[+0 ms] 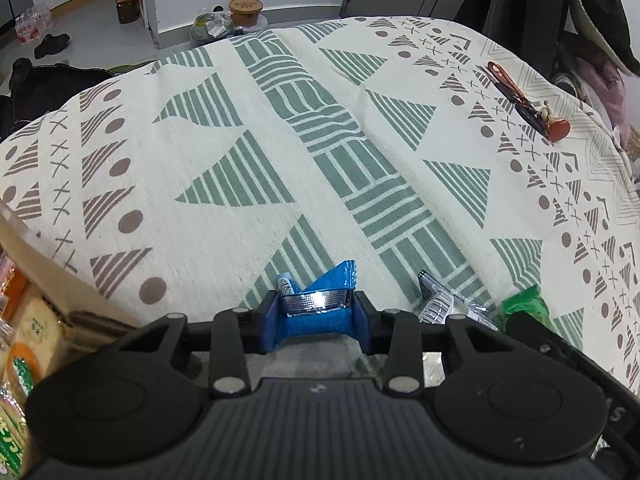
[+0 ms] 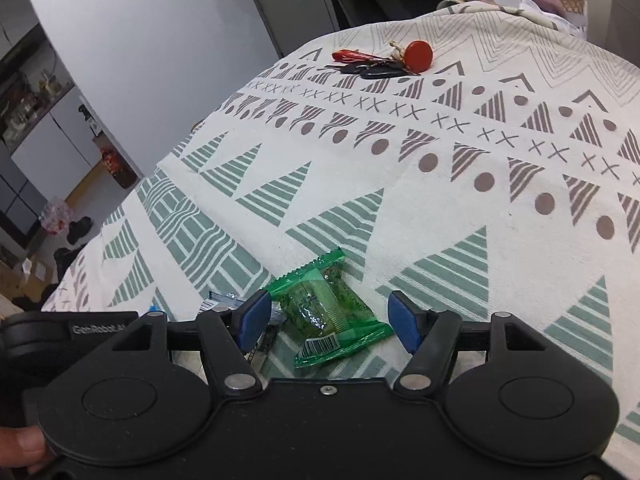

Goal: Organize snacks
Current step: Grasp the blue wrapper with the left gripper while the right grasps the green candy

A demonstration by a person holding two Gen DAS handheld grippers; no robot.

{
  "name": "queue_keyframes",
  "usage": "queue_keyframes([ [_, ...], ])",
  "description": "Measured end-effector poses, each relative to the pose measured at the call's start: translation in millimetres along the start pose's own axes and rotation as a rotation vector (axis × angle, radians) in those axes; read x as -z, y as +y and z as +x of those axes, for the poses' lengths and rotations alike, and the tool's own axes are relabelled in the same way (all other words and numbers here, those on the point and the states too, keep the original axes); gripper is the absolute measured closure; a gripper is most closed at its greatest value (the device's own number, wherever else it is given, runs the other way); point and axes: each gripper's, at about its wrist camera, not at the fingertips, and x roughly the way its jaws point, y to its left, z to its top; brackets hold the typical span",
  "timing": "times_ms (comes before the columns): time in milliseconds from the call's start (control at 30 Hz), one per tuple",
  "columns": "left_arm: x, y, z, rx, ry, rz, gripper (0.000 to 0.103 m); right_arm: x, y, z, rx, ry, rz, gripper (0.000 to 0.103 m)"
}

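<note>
My left gripper [image 1: 318, 306] is shut on a blue snack packet [image 1: 320, 300], pinched between its blue fingers just above the patterned tablecloth [image 1: 240, 140]. To its right on the cloth lie a silver-and-black wrapper [image 1: 440, 300] and a green packet [image 1: 526, 306]. In the right wrist view my right gripper [image 2: 328, 318] is open, its fingers either side of the green snack packet [image 2: 328, 312], which lies flat on the cloth. The silver wrapper [image 2: 224, 302] peeks out beside the left finger.
A cardboard box [image 1: 44, 276] with several packaged snacks [image 1: 24, 344] stands at the left edge of the left wrist view. A bunch of keys with a red round tag [image 2: 384, 62] lies far back on the cloth. Bottles and a tub [image 1: 245, 10] stand on the floor beyond the table.
</note>
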Motion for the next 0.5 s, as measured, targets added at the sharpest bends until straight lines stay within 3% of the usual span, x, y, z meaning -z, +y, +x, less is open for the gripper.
queue_keyframes([
  [100,-1,-1,-4,0.003,-0.012,0.002,0.066,2,2,2,0.016,0.010,-0.040,0.052],
  [133,-2,-1,-5,0.004,-0.017,0.003,0.066,2,3,2,0.018,0.020,-0.055,0.060],
  [233,-2,-1,-9,0.010,-0.021,-0.001,0.066,2,1,0,0.004,0.038,-0.046,0.069],
  [500,4,-1,-29,0.016,-0.046,0.012,0.066,1,3,-15,-0.036,0.037,-0.021,0.073],
])
